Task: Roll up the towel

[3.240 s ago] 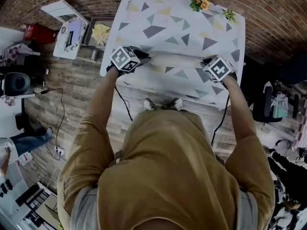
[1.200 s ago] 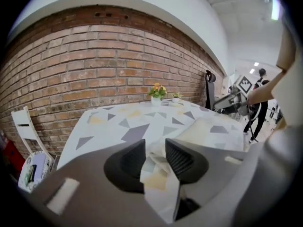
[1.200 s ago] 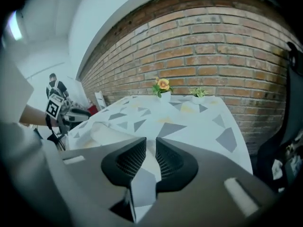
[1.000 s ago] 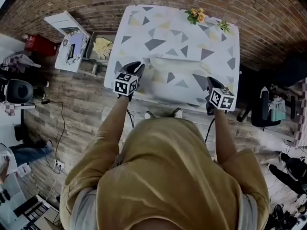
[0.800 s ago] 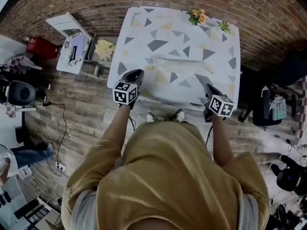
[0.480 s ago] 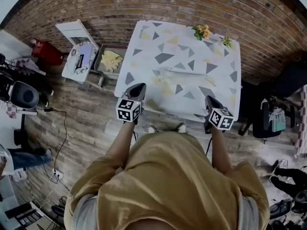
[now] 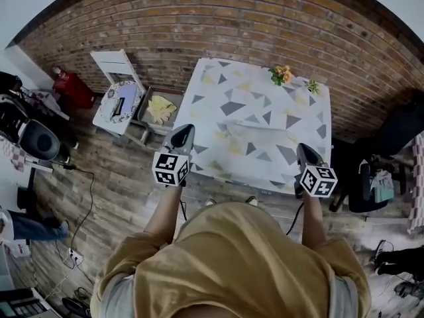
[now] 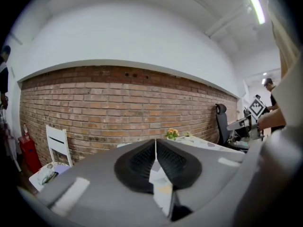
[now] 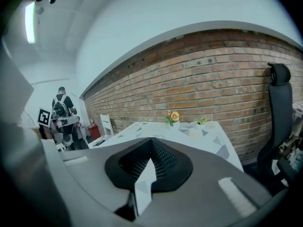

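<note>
The towel [image 7: 255, 152], white with grey and yellow triangles, lies on the table [image 7: 218, 78] and runs toward me, with a crease across it near the middle. My left gripper [image 7: 183, 132] is shut on its near left corner. A strip of the towel [image 8: 162, 189] shows pinched between its black pads [image 8: 137, 161]. My right gripper [image 7: 305, 153] is shut on the near right corner, and there too a strip of the towel [image 9: 143, 184] sticks out between the pads [image 9: 165, 160]. Both grippers hang above the table's near edge and point at the brick wall.
A flower pot [image 7: 281, 74] and a small plant [image 7: 311, 85] stand at the table's far right. Left of the table are a white chair [image 7: 118, 97] with things on it and a tray [image 7: 158, 107] with a yellow object. A black office chair [image 9: 279, 108] stands to the right.
Both grippers left the middle of the towel, drew back to its near corners and rose above the table's edge. The towel's near edge came up with them.
</note>
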Demonstrator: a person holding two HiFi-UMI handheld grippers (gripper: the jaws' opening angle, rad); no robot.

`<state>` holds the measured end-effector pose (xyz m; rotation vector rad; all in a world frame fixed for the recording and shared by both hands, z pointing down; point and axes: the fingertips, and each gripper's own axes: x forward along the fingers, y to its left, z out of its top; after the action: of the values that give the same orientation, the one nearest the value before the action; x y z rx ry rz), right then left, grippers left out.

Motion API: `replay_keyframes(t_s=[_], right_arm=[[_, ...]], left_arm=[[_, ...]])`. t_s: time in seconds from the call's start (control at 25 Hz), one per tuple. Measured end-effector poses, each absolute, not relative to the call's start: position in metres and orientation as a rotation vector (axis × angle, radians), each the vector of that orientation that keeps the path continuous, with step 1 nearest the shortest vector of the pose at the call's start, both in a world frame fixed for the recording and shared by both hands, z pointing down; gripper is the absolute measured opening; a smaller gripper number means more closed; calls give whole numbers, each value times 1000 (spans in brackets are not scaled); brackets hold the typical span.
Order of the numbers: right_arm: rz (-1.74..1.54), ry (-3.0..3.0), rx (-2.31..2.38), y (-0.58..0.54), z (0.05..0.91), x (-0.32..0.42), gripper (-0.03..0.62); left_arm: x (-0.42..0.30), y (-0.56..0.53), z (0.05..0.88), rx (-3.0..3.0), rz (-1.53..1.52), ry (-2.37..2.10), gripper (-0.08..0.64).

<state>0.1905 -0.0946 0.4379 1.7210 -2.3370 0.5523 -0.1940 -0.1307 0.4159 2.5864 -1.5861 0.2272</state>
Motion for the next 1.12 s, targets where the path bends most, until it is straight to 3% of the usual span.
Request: replay_keyframes(t_s=[0.6,1.12], right_arm=[[38,-2325,1943,-98,279,260,3],[-178,-2256,2077,-68,226,287,5]], left_arm=[[-230,-137,271,2733,11,-1856,68],[-230,-113,219,2729,-114,-2024,69]])
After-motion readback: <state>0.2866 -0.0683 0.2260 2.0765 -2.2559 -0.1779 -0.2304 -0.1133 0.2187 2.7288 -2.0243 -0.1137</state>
